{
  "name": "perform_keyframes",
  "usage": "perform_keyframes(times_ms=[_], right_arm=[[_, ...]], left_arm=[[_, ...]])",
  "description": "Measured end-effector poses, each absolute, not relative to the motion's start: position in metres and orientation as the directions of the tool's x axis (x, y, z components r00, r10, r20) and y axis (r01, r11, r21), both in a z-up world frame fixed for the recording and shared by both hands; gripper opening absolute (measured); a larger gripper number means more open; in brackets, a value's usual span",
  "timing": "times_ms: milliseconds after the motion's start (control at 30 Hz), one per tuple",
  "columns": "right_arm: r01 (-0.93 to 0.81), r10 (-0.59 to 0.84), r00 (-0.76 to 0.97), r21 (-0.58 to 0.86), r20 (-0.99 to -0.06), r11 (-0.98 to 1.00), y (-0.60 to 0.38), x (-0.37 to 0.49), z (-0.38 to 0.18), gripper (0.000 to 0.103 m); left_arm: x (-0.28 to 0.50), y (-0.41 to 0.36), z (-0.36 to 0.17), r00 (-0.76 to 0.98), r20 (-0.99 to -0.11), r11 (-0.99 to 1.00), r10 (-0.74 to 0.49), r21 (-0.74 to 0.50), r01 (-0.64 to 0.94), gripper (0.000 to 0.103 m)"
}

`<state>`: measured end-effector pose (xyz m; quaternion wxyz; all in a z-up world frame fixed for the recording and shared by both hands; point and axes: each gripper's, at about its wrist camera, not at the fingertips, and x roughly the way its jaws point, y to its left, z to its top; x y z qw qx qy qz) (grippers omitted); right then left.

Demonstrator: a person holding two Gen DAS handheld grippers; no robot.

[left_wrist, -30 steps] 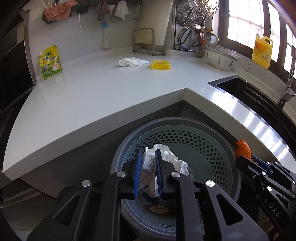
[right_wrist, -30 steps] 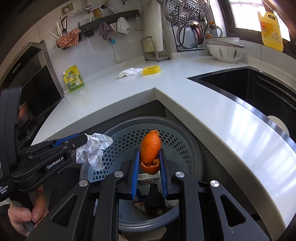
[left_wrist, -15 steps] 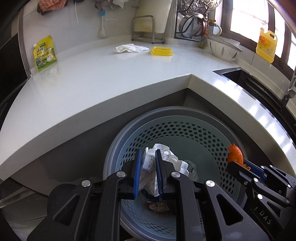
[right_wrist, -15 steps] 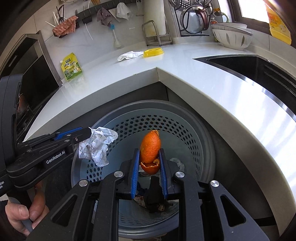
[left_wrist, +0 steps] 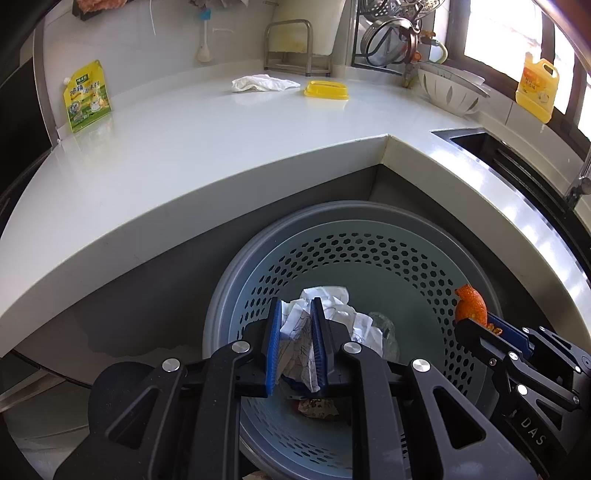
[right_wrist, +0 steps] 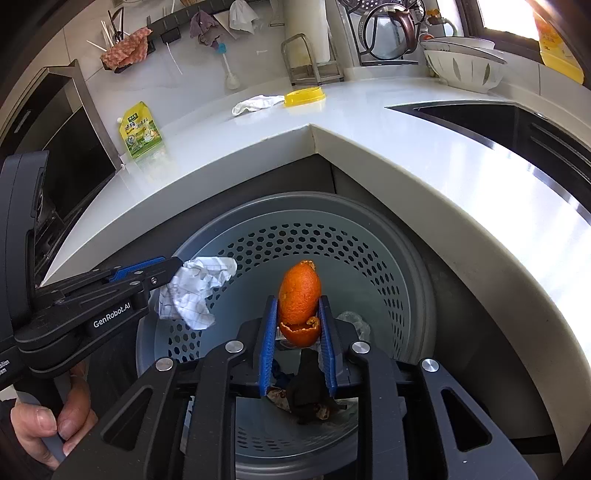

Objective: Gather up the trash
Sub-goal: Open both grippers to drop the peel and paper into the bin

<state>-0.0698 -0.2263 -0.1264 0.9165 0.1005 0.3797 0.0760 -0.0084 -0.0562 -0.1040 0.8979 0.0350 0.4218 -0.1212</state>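
tools (left_wrist: 295, 341) (right_wrist: 298, 334): 2; crumpled paper (left_wrist: 299, 328): 1; orange peel (right_wrist: 300, 295): 1; bin (right_wrist: 391, 236): 1

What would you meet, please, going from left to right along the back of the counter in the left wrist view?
Green pouch → white cloth → yellow lid → white colander → yellow bottle.

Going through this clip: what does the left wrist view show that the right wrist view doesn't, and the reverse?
Only the left wrist view shows the window panes and the faucet at the right edge.

Only the right wrist view shows the person's hand on the left gripper's handle, the utensil rail with cloths, and the dark scraps at the bin's bottom.

Both show the left gripper clamping crumpled paper, the right gripper clamping orange peel, both over the perforated bin, plus the yellow lid and white rag.
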Motion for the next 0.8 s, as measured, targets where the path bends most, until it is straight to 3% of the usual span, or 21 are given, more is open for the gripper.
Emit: perform_keyframes(times_ms=[67, 133, 167, 300, 800], right_arm=[[-0.061, 0.213, 0.702, 0.24, -0.679, 0.969, -0.227, -0.071, -0.126, 0.025], [-0.055, 0.207, 0.711, 0.24, -0.672, 0.969, -0.228, -0.073, -0.124, 0.034], [-0.053, 0.206, 0.716, 0.242, -0.667, 0.969, -0.229, -0.073, -0.123, 0.039], [-0.048, 0.203, 0.723, 0.245, -0.66, 0.968, -0.231, -0.075, -0.119, 0.041], [-0.047, 0.201, 0.731, 0.245, -0.653, 0.968, -0.229, -0.079, -0.115, 0.042]], left_arm=[[-0.009, -0.055, -0.103, 0.618, -0.763, 0.969, -0.189, -0.042, 0.245, 0.017], [-0.01, -0.054, -0.102, 0.62, -0.761, 0.969, -0.19, -0.043, 0.244, 0.021], [-0.01, -0.054, -0.102, 0.621, -0.761, 0.969, -0.19, -0.044, 0.242, 0.027], [-0.013, -0.051, -0.099, 0.639, -0.747, 0.973, -0.183, -0.043, 0.228, 0.052], [-0.017, -0.046, -0.092, 0.657, -0.734, 0.977, -0.172, -0.042, 0.209, 0.064]])
